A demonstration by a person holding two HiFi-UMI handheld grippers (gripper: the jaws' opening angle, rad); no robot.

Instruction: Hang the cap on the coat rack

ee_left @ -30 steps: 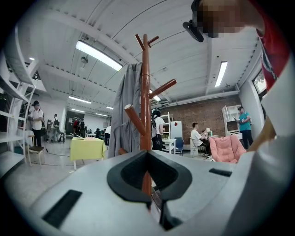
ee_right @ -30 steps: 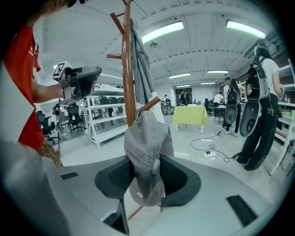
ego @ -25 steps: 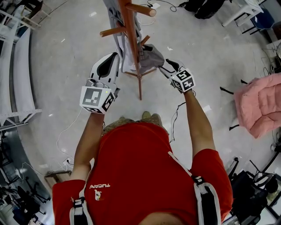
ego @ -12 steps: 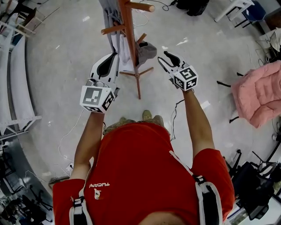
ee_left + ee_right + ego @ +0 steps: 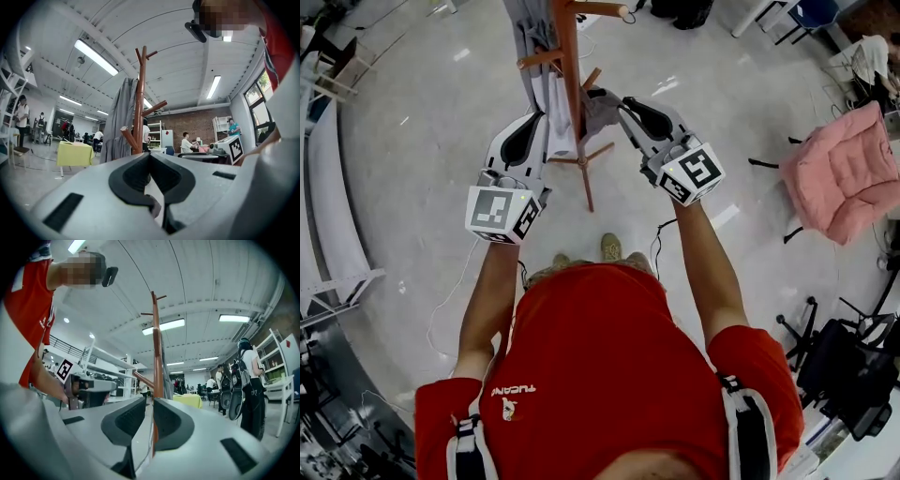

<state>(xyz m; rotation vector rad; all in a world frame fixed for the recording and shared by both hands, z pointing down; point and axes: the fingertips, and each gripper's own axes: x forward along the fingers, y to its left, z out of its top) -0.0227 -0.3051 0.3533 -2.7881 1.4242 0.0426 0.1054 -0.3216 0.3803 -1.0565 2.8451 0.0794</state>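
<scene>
Seen from my head, looking down over my red shirt (image 5: 600, 366), whose white lettering is too small for me to read, a wooden coat rack (image 5: 573, 103) stands on the pale floor (image 5: 422, 122) at 12 o'clock. The grey cap (image 5: 602, 114) hangs close against its pole, at about 1 o'clock. My left hand-held gripper (image 5: 150, 157), at 11 o'clock, is clenched on nothing, tips together. My right hand-held gripper (image 5: 150, 401), at 1 o'clock beside the cap, is closing; a thin gap remains, with nothing in it. Each carries a cube with black-and-white square markers. A grey garment (image 5: 530, 33) hangs on the rack. A pink cushion (image 5: 834, 178) lies at 3 o'clock.
</scene>
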